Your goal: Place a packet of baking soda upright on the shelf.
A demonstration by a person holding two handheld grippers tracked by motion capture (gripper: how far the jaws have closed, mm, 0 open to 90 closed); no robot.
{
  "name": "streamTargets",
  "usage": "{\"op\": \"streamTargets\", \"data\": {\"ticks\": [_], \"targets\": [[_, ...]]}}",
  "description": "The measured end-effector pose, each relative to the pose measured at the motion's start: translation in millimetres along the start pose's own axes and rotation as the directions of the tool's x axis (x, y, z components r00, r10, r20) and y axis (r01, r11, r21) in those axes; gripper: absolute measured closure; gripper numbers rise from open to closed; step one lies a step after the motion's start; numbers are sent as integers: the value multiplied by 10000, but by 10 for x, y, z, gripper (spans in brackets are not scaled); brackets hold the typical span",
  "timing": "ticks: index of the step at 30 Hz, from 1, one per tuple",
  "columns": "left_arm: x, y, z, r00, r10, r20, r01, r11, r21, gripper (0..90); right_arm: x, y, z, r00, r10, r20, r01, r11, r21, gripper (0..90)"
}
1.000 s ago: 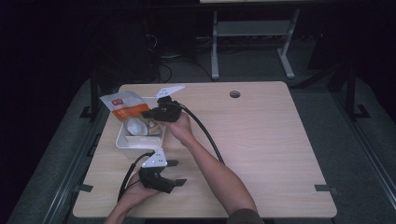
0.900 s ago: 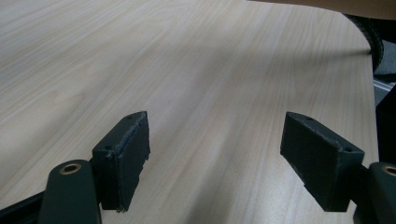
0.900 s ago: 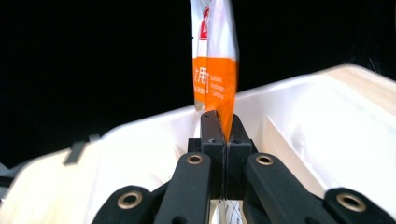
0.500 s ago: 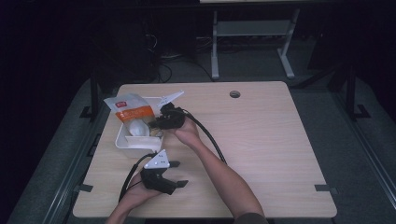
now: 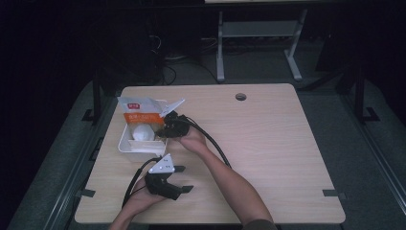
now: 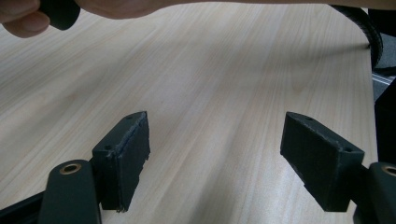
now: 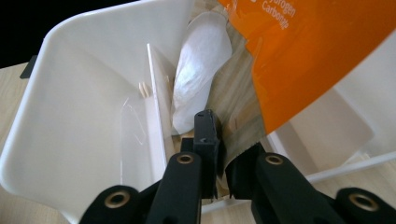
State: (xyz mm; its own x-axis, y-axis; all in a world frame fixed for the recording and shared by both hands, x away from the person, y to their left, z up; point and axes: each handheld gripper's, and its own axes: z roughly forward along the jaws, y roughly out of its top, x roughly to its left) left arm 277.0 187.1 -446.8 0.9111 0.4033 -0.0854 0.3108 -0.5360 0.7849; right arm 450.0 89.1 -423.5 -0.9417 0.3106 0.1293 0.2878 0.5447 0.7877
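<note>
In the high view the left gripper [image 5: 181, 178] sits low at the near left of the table, held in the left hand [image 5: 139, 200], its jaws spread wide and pointing right with nothing between them. The right forearm [image 5: 229, 179] reaches from the near edge toward the far left, where the right hand [image 5: 194, 139] holds the right gripper [image 5: 162, 132] pointing left. In the right gripper view its jaws are pressed together on a thin edge of packaging, and the cable [image 5: 218, 148] trails back along the forearm.

You see a bag [image 7: 317, 46] at your right claw's [image 7: 222, 140] tips, a bin [image 7: 70, 116] around them, the table [image 5: 268, 143] beneath.
</note>
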Motion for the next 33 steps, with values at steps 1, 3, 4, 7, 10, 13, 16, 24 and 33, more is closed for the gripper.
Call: {"op": "streamTargets", "data": {"ticks": [1,3,4,7,10,13,16,24,33], "targets": [[1,0,-3,10000,-14,0,14,10000,-15,237,-1,20,-20,10000,8,46,-8,10000,-6,768],[2,0,-4,10000,-24,2,24,10000,-35,237,-8,31,-39,10000,41,78,-40,9998,-183,767],[2,0,-3,10000,-30,5,30,10000,-39,237,-21,49,-67,9998,202,3,-202,9989,-432,764],[2,0,1,10000,-28,8,28,10000,-7,237,-34,94,-108,9995,308,-3,-307,9976,-620,809],[1,1,1,10000,-26,4,26,10000,-28,237,-51,90,-100,9989,443,-158,-451,9976,-531,884],[2,1,1,10000,-42,5,42,10000,-34,237,-60,63,-93,9984,517,-227,-527,9974,-485,892],[3,1,4,10000,-39,3,39,10000,-22,237,-76,28,-83,9987,477,-160,-482,9984,-300,893],[5,4,9,10000,-53,-21,53,10000,-16,234,-90,45,-95,9978,637,-164,-642,9973,-356,847],[6,9,23,10000,-19,-30,19,10000,65,230,-118,60,-215,9937,996,-518,-1038,9909,-851,775]]}}
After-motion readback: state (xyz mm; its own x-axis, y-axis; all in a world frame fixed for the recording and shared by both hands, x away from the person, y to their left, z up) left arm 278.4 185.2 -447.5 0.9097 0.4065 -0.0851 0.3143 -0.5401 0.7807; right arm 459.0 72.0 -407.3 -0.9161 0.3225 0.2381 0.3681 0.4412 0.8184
